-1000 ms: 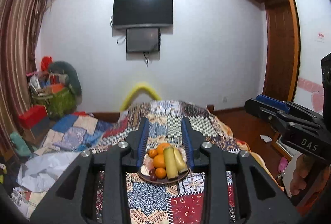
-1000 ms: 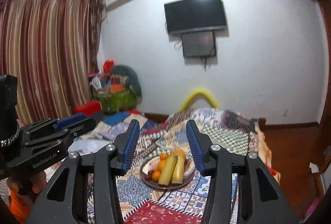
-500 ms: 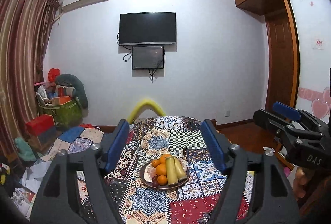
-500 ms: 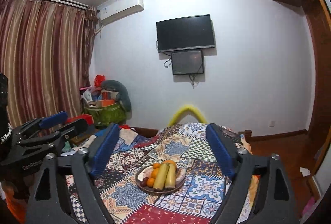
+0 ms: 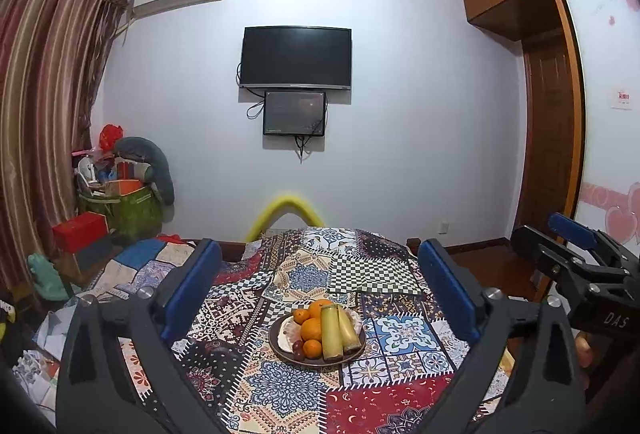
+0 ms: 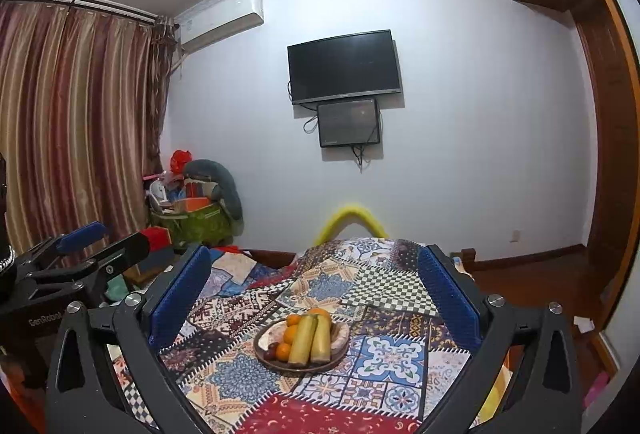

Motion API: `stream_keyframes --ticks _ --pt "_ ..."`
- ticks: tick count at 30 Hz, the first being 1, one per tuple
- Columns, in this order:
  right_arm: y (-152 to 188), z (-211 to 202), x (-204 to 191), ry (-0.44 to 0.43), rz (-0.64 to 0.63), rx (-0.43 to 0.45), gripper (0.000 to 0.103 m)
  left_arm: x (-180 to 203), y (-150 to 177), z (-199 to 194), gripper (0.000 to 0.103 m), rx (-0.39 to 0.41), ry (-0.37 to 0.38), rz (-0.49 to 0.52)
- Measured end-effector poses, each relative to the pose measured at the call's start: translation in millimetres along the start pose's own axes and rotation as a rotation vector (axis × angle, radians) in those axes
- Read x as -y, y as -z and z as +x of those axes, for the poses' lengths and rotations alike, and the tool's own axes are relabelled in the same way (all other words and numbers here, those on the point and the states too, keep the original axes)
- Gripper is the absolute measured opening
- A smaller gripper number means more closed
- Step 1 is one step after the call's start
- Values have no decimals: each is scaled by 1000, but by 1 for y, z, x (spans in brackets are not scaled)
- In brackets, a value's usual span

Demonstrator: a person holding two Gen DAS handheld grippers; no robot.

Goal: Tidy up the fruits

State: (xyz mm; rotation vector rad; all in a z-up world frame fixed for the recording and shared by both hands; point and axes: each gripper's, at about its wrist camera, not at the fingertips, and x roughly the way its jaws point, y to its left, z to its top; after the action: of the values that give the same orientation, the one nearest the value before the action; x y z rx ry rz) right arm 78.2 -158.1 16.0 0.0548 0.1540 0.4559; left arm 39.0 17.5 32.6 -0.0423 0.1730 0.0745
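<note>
A: Where is the fruit?

B: On a brown plate (image 5: 280, 348) resting on the patchwork cloth (image 5: 384, 274) that covers the desk. The plate carries several oranges (image 5: 311, 328), two long yellow-green stalks (image 5: 331, 332) lying side by side, and a couple of dark red fruits (image 5: 298, 346) at its near edge.

A: And the tongs?

B: The left tongs (image 5: 320, 286) stand wide apart, having just been opening, with nothing between them; the plate shows through the gap, farther off. The right tongs (image 6: 314, 290) are the same: spread wide, just opened, nothing between their blue pads (image 6: 180, 294). Neither touches the plate.

A: Anything in the way?

B: Nothing lies between either pair of tongs and the plate, only bare cloth. Seen from the left wrist, the right tongs sit off to the right of the plate, with a person's hand (image 5: 584, 350) partly visible beneath them.

A: What else surrounds the plate?

B: Beyond it, past the far end of the desk, a yellow curved tube (image 5: 286, 211) rises against the wall. Above that hang a dark television (image 5: 297, 57) and a smaller screen (image 5: 294, 113) under it. Left of the plate, well away, are a green basket (image 5: 120, 209) heaped with clutter, a red box (image 5: 80, 232) and striped curtains (image 6: 72, 121). Right of it stands a wooden wardrobe (image 5: 548, 137).
</note>
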Motion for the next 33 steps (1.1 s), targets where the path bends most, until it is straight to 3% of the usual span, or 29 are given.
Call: stream_keyframes --ticks 33 --pt "-3 -1 0 -2 -6 -6 103 -3 2 6 102 -27 28 -3"
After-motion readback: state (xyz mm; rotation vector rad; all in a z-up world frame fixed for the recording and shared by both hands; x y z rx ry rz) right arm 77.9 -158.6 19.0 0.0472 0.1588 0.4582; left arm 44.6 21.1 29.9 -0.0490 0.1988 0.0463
